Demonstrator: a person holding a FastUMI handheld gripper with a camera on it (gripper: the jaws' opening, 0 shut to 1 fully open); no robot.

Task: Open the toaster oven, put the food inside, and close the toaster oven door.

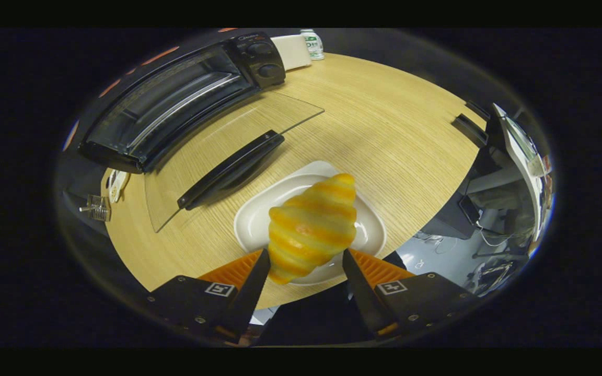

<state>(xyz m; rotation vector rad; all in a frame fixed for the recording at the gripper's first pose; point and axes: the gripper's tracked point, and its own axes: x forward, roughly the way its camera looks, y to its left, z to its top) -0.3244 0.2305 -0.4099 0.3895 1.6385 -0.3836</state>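
A striped yellow-and-orange croissant (314, 224) sits between my fingers, both pressing on its sides, so my gripper (306, 258) is shut on it. It hangs over a white plate (251, 219) on the wooden table (395, 136). Beyond the plate to the left stands the black toaster oven (175, 104). Its glass door (264, 115) is folded down flat, with the black handle (230, 169) toward me. The oven cavity is open and a wire rack shows inside.
The oven's two knobs (262, 60) are on its right end. A white box (291, 51) and a small bottle (312, 44) stand behind the oven. The table edge curves close on the right, with floor and office gear below.
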